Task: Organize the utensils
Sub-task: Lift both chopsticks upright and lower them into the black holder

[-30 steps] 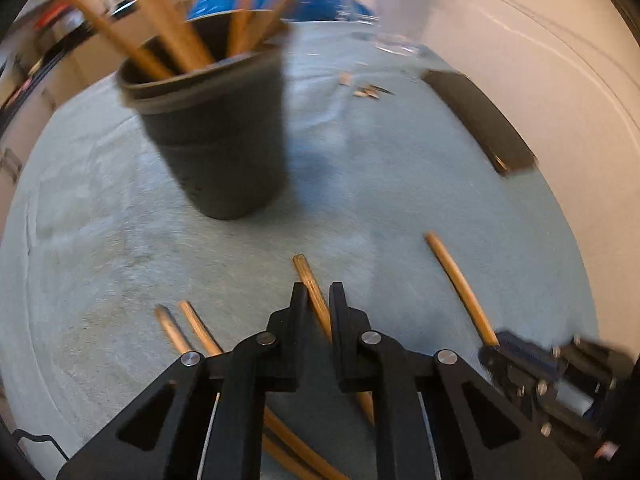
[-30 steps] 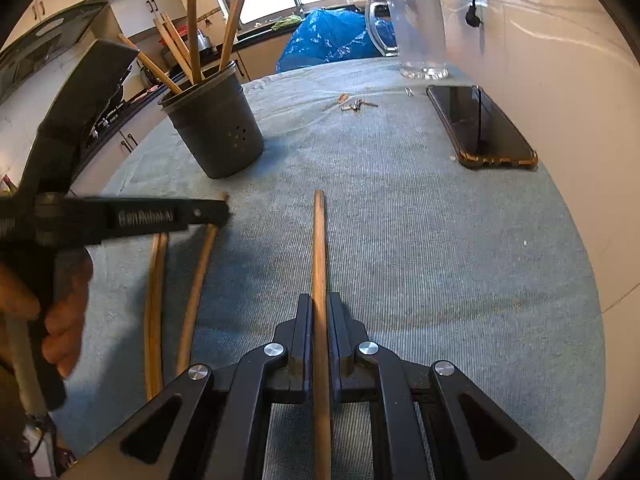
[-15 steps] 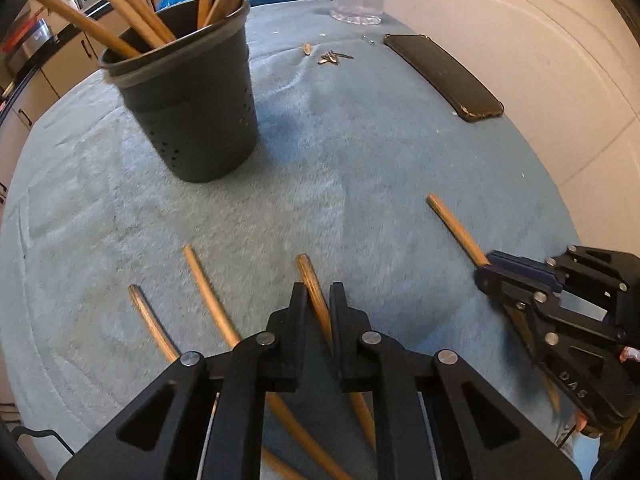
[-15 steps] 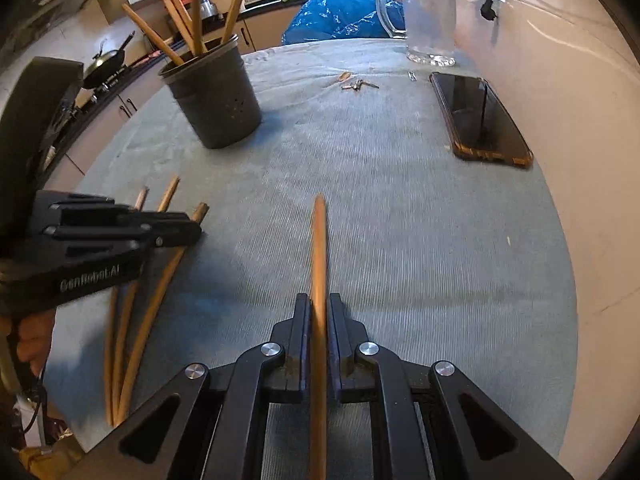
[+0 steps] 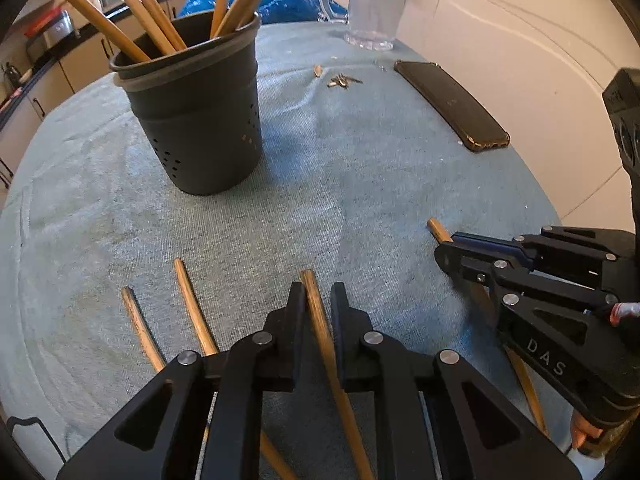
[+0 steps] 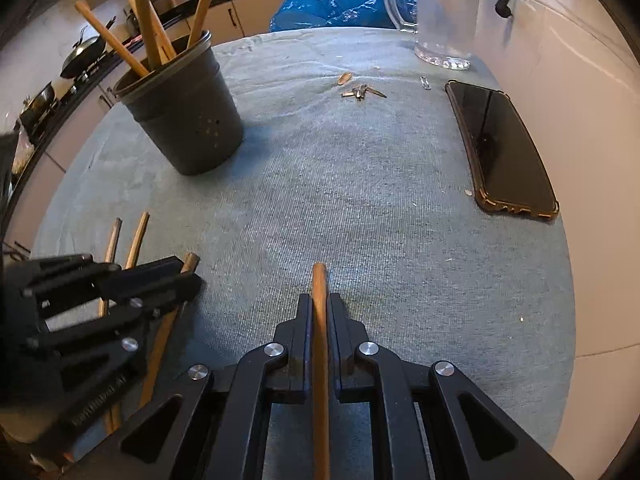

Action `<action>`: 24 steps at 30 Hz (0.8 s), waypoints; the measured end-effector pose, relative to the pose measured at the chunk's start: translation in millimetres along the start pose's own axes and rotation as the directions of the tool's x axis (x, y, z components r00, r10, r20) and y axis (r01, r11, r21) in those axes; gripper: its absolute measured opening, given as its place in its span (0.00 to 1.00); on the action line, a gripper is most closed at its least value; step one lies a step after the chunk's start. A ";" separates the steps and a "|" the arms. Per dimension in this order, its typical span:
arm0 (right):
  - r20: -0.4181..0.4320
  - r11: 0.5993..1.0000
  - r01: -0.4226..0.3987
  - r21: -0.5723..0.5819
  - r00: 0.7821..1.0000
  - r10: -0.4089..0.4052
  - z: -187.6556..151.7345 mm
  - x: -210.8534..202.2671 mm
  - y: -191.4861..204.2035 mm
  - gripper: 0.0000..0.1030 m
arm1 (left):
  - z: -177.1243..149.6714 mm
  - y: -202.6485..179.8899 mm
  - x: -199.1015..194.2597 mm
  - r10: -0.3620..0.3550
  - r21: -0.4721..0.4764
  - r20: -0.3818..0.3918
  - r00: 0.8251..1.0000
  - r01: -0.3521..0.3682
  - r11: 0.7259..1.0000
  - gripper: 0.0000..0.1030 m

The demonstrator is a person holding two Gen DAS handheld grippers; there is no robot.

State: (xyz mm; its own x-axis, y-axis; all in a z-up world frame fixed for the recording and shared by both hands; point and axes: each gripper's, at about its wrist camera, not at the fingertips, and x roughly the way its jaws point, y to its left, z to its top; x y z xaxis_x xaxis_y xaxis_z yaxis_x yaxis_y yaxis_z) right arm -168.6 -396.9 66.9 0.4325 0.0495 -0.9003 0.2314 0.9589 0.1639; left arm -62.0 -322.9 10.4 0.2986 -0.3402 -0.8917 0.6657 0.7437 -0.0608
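Several sticks are already stood in the cup (image 5: 200,120). Near it, one stick (image 6: 320,320) is clamped by the right gripper (image 6: 320,312), another (image 5: 320,320) by the left gripper (image 5: 318,304); two (image 5: 192,304) are left lying on the cloth.

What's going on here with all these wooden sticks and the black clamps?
A person is tidying wooden chopsticks into a dark holder on a cloth-covered table, using a hand-held gripper in each hand. The right gripper is shut on one chopstick. The left gripper has a second chopstick between its nearly closed fingers; a firm pinch is not clear. Two more chopsticks lie loose on the cloth, and several already stand in the holder.
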 end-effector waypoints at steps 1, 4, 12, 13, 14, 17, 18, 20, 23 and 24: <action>0.009 1.000 -0.003 0.014 1.000 0.002 -1.3 -2.2 0.1 0.07 | -11.4 1.3 -3.3 -0.004 -0.003 -0.004 1.000 0.004 1.000 0.08; 0.077 0.999 -0.013 0.039 0.997 0.010 -6.0 -20.2 0.9 0.07 | -31.2 12.2 -24.4 -0.044 -0.035 0.002 0.999 0.044 0.998 0.07; 0.290 0.999 -0.026 0.026 0.957 0.017 -20.0 -90.7 18.9 0.07 | -59.7 32.9 -112.8 -0.071 -0.069 0.212 0.975 0.087 0.994 0.06; 0.312 0.999 -0.028 0.023 0.950 0.019 -22.8 -97.8 22.2 0.07 | -63.8 35.2 -122.2 -0.072 -0.072 0.232 0.970 0.091 0.993 0.06; 0.333 0.999 -0.030 0.020 0.943 0.021 -26.3 -105.3 25.7 0.07 | -67.1 36.7 -129.2 -0.074 -0.075 0.248 0.966 0.095 0.993 0.06; 0.382 0.999 -0.034 0.008 0.924 0.028 -36.8 -124.1 36.2 0.07 | -78.8 39.9 -152.1 -0.082 -0.083 0.303 0.949 0.113 0.990 0.06; 0.394 0.999 -0.034 0.004 0.918 0.030 -40.2 -129.9 39.9 0.07 | -81.9 39.4 -158.1 -0.084 -0.085 0.320 0.944 0.117 0.989 0.06; 0.426 0.999 -0.039 -0.006 0.904 0.038 -45.3 -140.3 47.7 0.07 | -91.2 41.2 -173.1 -0.085 -0.084 0.346 0.934 0.121 0.989 0.06; 0.464 0.999 -0.046 -0.021 0.884 0.050 -52.0 -155.1 55.2 0.07 | -103.4 40.7 -192.9 -0.079 -0.083 0.392 0.917 0.121 0.989 0.06; 0.478 0.998 -0.051 -0.027 0.877 0.057 -55.1 -160.9 59.2 0.07 | -107.3 41.0 -199.0 -0.079 -0.084 0.405 0.911 0.123 0.989 0.06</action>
State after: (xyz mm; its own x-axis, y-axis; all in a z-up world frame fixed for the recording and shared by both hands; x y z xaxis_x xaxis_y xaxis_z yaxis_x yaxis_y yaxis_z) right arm -272.5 -332.7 199.2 0.8087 -0.0351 -0.5872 0.1858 0.9624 0.1983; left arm -167.5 -162.9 137.3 0.4964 -0.6019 -0.6255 0.6379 0.7416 -0.2073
